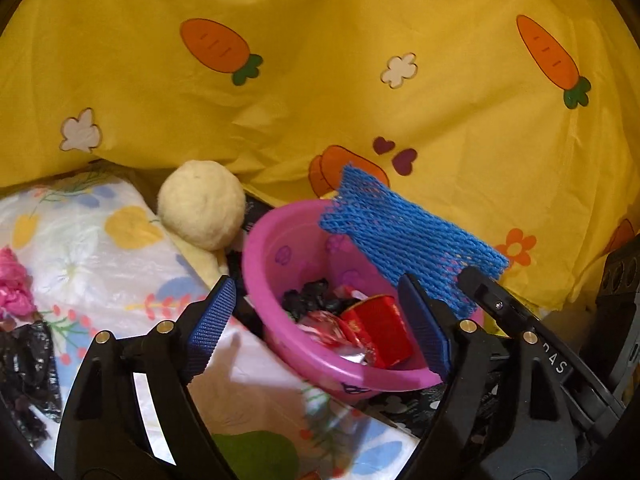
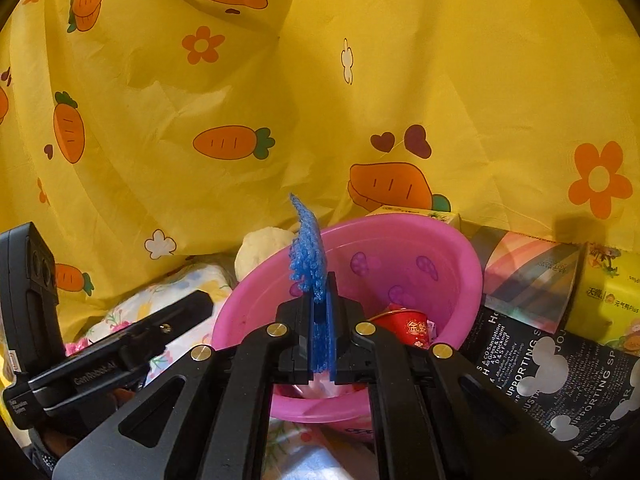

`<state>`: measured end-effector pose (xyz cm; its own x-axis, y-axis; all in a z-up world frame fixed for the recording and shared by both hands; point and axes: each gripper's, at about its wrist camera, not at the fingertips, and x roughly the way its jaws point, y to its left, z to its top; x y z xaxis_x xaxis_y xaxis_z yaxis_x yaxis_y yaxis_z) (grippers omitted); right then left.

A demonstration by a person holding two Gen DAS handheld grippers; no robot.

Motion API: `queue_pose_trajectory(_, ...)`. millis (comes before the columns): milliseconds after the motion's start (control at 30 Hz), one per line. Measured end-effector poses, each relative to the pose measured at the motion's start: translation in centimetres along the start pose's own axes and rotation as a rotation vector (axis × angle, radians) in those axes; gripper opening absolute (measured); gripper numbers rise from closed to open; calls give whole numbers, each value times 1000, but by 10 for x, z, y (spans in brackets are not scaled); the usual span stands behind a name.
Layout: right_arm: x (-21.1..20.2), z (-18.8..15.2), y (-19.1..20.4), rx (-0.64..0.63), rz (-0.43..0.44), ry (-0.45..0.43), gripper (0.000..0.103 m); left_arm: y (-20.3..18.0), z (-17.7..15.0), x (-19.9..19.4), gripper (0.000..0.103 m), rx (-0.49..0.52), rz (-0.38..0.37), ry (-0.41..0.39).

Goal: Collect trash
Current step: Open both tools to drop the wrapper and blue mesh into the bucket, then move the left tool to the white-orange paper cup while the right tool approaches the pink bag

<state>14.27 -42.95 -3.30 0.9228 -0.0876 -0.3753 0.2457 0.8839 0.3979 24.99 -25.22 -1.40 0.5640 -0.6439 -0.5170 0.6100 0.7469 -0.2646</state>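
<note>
Left wrist view: nearest, left tool spread wide, released, nothing between the blue pads, straddling the near rim of a pink basin. Inside the basin: red paper cup, crumpled foil wrappers, black scrap. Blue foam net slanting over the basin's right rim, long axis running from upper left to lower right, lower end pinched by the right tool coming in from the right. Cream ball just left of the basin, on floral plastic sheet. Yellow carrot-print cloth behind.

Right wrist view: nearest, right tool clenched on the blue foam net, seen edge-on, long axis pointing up and away, tip curling slightly left, above the pink basin. Red paper cup inside. Left tool's body at lower left. Black printed bag and yellow tissue pack to the right.
</note>
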Motion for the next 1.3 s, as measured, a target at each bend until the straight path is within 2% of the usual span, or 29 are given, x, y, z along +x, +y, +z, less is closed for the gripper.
queue_pose_trajectory(200, 12, -1, 8, 9, 45, 45, 6, 24, 0, -57, 91, -38, 112, -128)
queue_pose_trajectory(233, 16, -1, 9, 15, 54, 61, 9, 29, -1, -67, 92, -47, 133, -146)
queue_pose_trajectory(267, 19, -1, 9, 19, 47, 73, 24, 34, -1, -75, 93, -56, 150, -160)
queue_pose_trajectory(300, 20, -2, 9, 24, 32, 76, 35, 38, -2, -82, 94, -69, 170, -172)
queue_pose_trajectory(333, 19, -3, 9, 27, 19, 68, 53, 43, -2, -91, 95, -78, 189, -181)
queue_pose_trajectory(433, 8, -7, 12, 8, -16, 27, 56, 53, -7, -117, 97, -86, 246, -216)
queue_pose_trajectory(667, -27, -19, 48, -113, -64, -73, 81, 76, -34, -166, 97, -103, 393, -255)
queue_pose_trajectory(767, -36, -29, 70, -170, -56, -98, 86, 88, -51, -181, 97, -111, 458, -245)
queue_pose_trajectory(900, -39, -43, 103, -229, 0, -79, 91, 111, -71, -205, 97, -147, 544, -233)
queue_pose_trajectory(933, -38, -47, 113, -242, 22, -70, 95, 118, -75, -211, 97, -161, 567, -232)
queue_pose_trajectory(1067, -35, -63, 151, -299, 108, -28, 95, 146, -88, -238, 97, -210, 672, -237)
queue_pose_trajectory(1300, -23, -95, 222, -419, 224, 32, 95, 191, -105, -268, 97, -269, 784, -211)
